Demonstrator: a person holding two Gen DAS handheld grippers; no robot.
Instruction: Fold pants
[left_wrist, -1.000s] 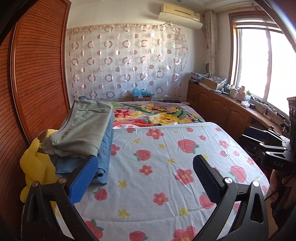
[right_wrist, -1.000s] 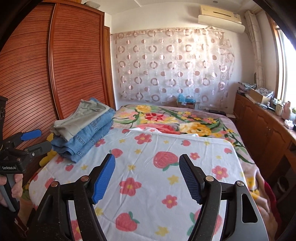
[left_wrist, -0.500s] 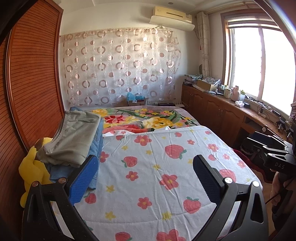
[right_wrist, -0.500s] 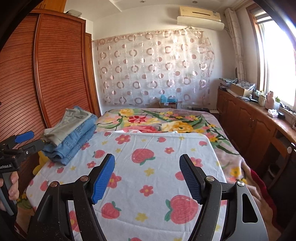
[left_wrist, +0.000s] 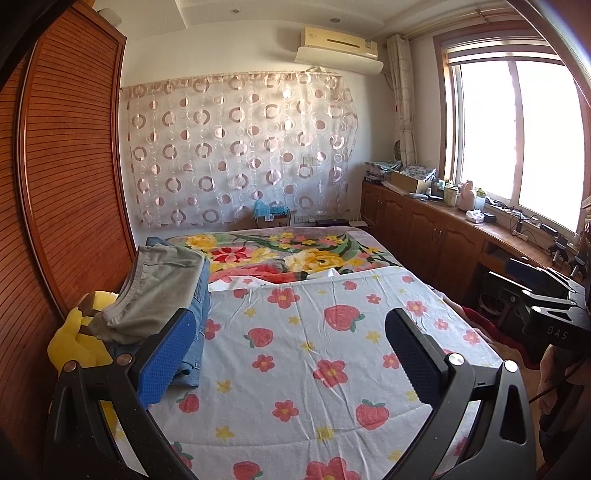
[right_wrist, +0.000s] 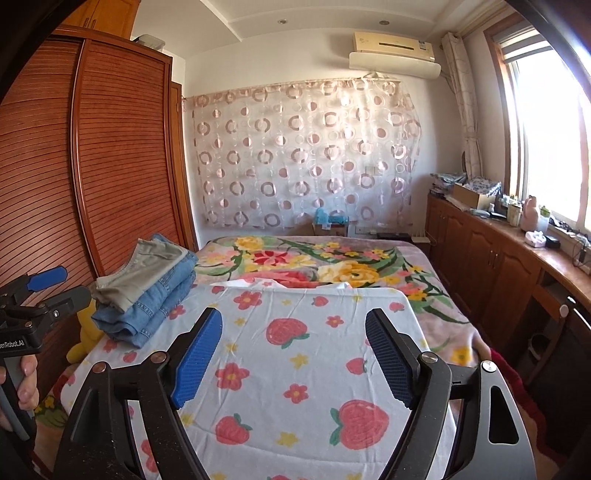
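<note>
A stack of folded pants lies at the left edge of the bed: grey-green pants on top of blue jeans. The stack also shows in the right wrist view, grey pants over jeans. My left gripper is open and empty, raised above the strawberry sheet, just right of the stack. My right gripper is open and empty above the sheet, well right of the stack. Each gripper appears at the edge of the other's view.
A yellow plush toy sits between the stack and the slatted wooden wardrobe on the left. A floral blanket covers the far bed. Wooden cabinets with clutter run under the window on the right.
Both grippers have pulled back and tilted up from the bed, so more of the room and ceiling shows. The pants stack has stayed put. Both grippers stay open.
</note>
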